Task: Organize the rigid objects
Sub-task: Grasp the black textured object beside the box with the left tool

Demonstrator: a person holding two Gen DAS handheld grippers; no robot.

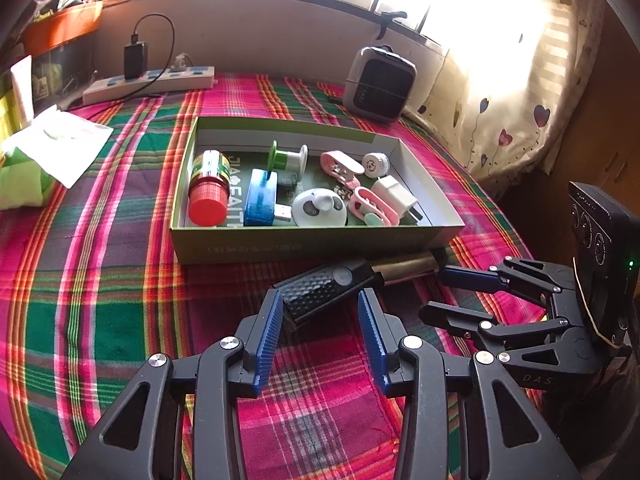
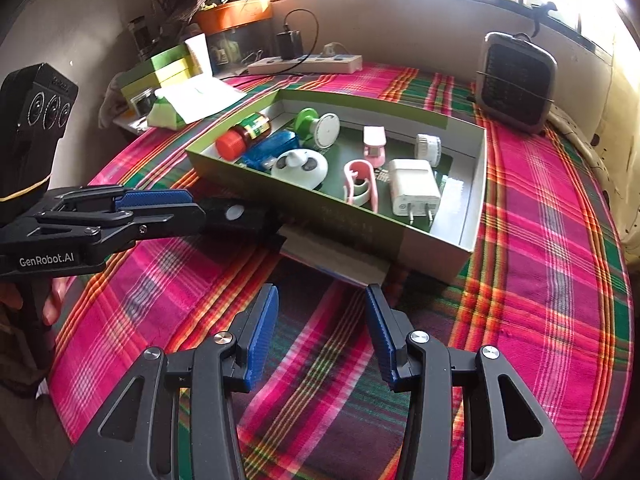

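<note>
Black textured torch [image 1: 324,290] lay on the plaid cloth [image 1: 120,280], just in front of the green box [image 1: 304,246].
Left gripper [image 1: 320,308] straddled its near end, jaws apart, probably lining up a grasp; right gripper [image 2: 320,308] waited beside the box, jaws apart, holding nothing.

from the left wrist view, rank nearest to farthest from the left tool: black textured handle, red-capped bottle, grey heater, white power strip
1. Black textured handle, lying between the open fingers of the left tool.
2. Red-capped bottle, at the left end of the green cardboard box.
3. Grey heater, beyond the box on the right, and white power strip, back left: too close to call.
</note>
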